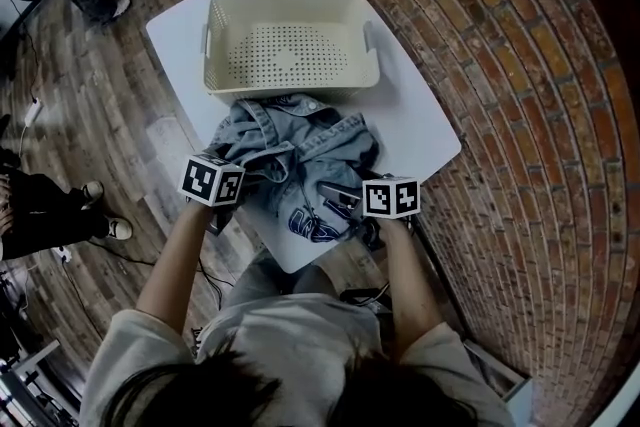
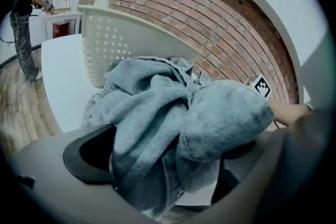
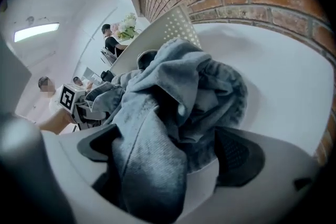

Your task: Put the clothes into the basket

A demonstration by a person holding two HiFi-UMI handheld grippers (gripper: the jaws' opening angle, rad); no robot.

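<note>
denim jacket [image 1: 300, 150] between wide-open jaws, left gripper [image 2: 168, 157], right gripper [image 3: 173, 157]

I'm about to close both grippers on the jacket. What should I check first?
1. Left gripper jaws apart: ok.
2. Right gripper jaws apart: ok.
3. Denim jacket fabric between both pairs of jaws: ok.
4. Basket empty, open side up: ok.
5. Basket directly behind the jacket, nothing between them: ok.
6. No sleeve trapped under the pile or hanging off the table: cannot tell.
</note>
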